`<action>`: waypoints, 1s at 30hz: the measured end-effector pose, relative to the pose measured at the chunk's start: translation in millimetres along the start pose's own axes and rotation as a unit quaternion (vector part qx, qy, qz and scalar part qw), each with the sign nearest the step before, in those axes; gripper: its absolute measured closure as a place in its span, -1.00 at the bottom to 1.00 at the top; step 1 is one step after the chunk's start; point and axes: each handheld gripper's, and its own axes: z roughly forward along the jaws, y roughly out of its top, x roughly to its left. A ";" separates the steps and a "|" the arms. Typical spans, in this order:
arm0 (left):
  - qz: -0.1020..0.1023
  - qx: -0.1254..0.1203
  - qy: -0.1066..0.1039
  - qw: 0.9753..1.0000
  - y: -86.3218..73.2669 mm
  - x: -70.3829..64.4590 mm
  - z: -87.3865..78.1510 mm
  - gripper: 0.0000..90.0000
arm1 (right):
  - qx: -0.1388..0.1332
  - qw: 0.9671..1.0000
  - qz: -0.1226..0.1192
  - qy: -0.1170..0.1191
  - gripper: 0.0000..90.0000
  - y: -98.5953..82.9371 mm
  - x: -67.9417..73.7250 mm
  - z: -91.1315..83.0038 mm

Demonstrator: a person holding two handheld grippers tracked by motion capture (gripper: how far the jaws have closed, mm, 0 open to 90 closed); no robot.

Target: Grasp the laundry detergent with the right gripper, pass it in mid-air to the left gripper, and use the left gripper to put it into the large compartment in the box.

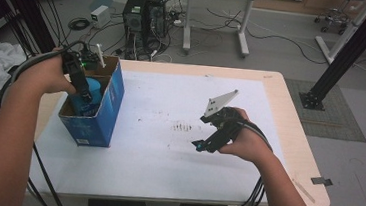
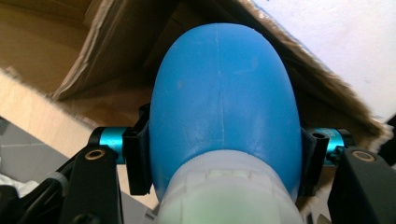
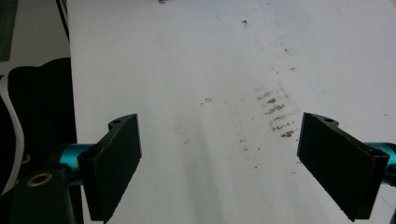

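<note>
One blue bottle (image 2: pixel 224 102) clamped in left tongs (image 1: pixel 85 93) inside open blue carton (image 1: pixel 107 111); right tongs (image 3: pixel 219 163) wide open, empty.

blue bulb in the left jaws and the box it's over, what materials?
Blue bulb: looks like soft rubber or flexible plastic, matte, with a moulded seam down the middle; its pale collar looks like harder plastic. Box: cardboard, printed blue outside, raw brown inside with frayed flap edges. The left gripper clamps the bulb.
</note>
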 end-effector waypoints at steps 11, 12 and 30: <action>0.011 -0.006 -0.012 1.000 -2.3 2.4 25.2 -0.16 | 0.002 1.000 0.000 0.000 -0.72 0.7 -0.4 1.9; 0.019 -0.003 -0.012 1.000 -2.1 2.2 26.8 -0.16 | 0.003 1.000 -0.001 0.001 -0.72 1.3 -0.4 3.3; 0.032 -0.009 -0.014 0.999 -1.9 1.5 30.0 -0.29 | 0.003 1.000 0.004 0.002 -0.71 -0.4 -2.5 5.8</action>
